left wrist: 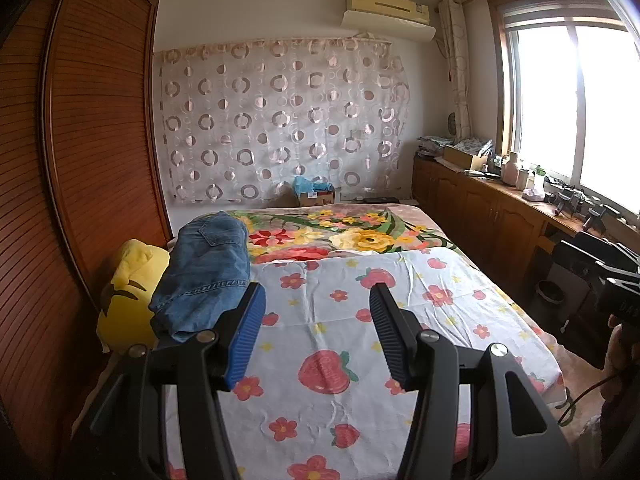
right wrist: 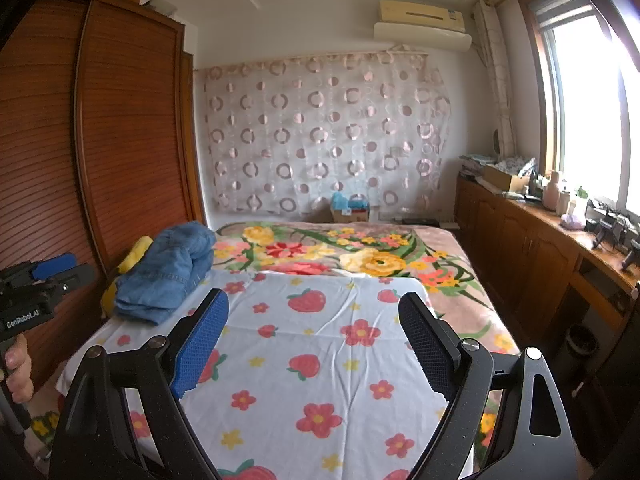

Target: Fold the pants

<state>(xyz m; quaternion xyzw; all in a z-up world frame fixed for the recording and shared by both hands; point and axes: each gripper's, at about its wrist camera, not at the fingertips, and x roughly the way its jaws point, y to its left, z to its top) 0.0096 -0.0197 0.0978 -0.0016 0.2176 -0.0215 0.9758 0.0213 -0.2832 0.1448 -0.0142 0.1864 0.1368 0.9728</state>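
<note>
One pair of blue denim pants (left wrist: 206,270) lies bunched in a soft heap at the left edge of the bed (left wrist: 520,320), about halfway along it, partly on the white strawberry-print sheet (left wrist: 340,340) and partly propped against a yellow plush toy (left wrist: 128,300) wedged between bed and wardrobe (left wrist: 80,160). The heap's long axis runs roughly along the bed's left edge, from the near end toward the far flowered blanket (left wrist: 360,236); a pocket flap shows on its far upper part and a stitched hem or seam at its near end. Whether this is a loose, unfolded pile or a rough fold set aside cannot be settled from here; it looks rumpled rather than flat, and legs and waistband cannot be told apart.

From the left tool (left wrist: 316,332) the pants lie ahead and to the left, the near end of the heap just beyond its left, blue-padded finger. From the right tool (right wrist: 312,344) they lie farther off, ahead and well to the left, across the sheet's near-left corner. So the left tool is the nearer one, and any reach would go leftward toward that edge.

Both tools are spread wide with nothing between the fingers, held above the near part of the sheet. The middle of the sheet offers flat room for spreading cloth.
</note>
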